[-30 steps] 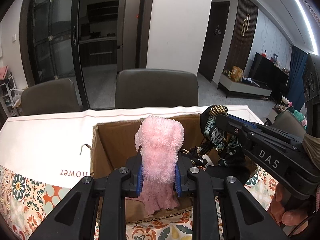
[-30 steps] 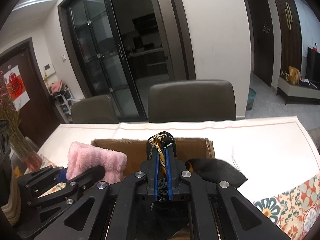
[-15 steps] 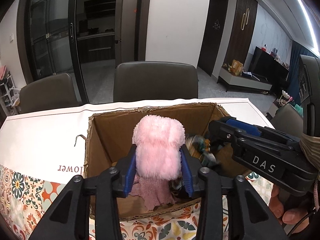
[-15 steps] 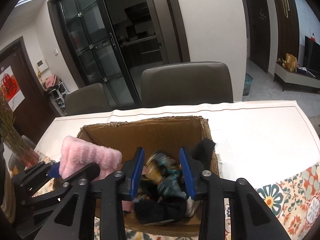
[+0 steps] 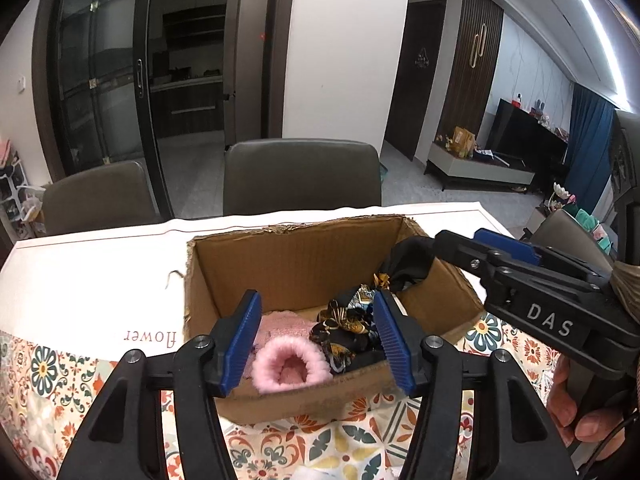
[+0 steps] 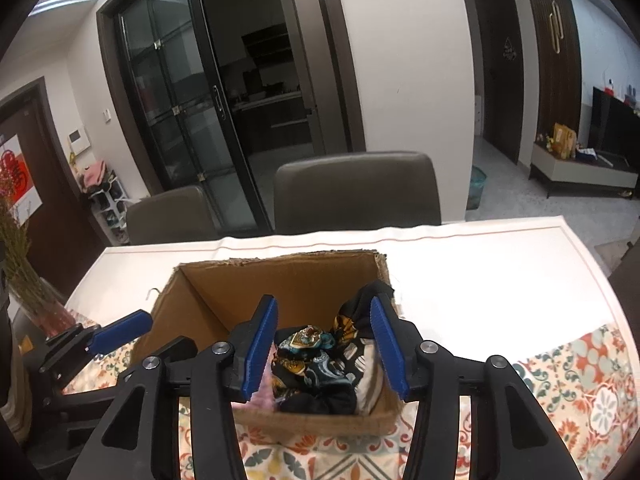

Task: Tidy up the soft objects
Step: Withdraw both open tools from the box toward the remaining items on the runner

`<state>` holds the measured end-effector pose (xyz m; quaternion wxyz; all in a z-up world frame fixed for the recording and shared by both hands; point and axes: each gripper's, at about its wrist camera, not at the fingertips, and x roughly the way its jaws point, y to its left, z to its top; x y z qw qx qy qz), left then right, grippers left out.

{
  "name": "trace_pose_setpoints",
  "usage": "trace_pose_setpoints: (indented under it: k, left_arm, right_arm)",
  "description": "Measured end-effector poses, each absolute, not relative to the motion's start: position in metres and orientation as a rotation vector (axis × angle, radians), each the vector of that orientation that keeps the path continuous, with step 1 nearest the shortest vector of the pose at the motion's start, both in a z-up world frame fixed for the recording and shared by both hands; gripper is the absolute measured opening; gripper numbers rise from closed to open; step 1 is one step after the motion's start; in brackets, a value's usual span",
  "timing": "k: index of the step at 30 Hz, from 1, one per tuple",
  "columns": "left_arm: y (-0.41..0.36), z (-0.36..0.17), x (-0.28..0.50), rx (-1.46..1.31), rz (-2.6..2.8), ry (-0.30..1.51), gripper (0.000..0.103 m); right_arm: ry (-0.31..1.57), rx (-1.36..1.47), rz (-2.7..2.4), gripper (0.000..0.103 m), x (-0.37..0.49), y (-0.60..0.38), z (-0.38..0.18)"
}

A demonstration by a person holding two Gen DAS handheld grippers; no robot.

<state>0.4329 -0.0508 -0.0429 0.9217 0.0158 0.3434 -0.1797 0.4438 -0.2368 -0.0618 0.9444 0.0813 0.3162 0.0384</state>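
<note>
A brown open-topped cardboard box [image 5: 304,256] sits on the patterned tablecloth [image 6: 580,380]. Inside lie a fluffy pink sock [image 5: 286,364] and a dark patterned silky scarf [image 6: 316,364], seemingly touching. The left gripper [image 5: 316,340] and right gripper [image 6: 324,344] hang above, jaws apart, empty.

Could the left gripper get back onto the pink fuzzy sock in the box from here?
Probably yes. The left gripper is open right above the pink sock, which lies exposed at the near side of the cardboard box, beside the patterned scarf.
</note>
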Motion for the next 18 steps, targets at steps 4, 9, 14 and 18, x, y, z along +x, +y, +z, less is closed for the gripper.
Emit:
trace_pose_setpoints:
  k: [4,9,14,18]
  left_arm:
    - [-0.045,-0.033,0.414,0.026,-0.363,0.685,0.058]
    - [-0.040,-0.024,0.391,0.034,-0.363,0.662,0.058]
    - [-0.035,-0.019,0.369,0.029,-0.362,0.653,0.058]
    - [-0.030,-0.017,0.352,0.030,-0.359,0.648,0.058]
  right_arm:
    - [0.614,0.155,0.062,0.054,0.423,-0.233,-0.049]
    - [0.594,0.140,0.066,0.054,0.402,-0.231,-0.040]
    - [0.584,0.134,0.059,0.057,0.380,-0.228,-0.034]
    - [0.573,0.137,0.051,0.060,0.360,-0.227,-0.033]
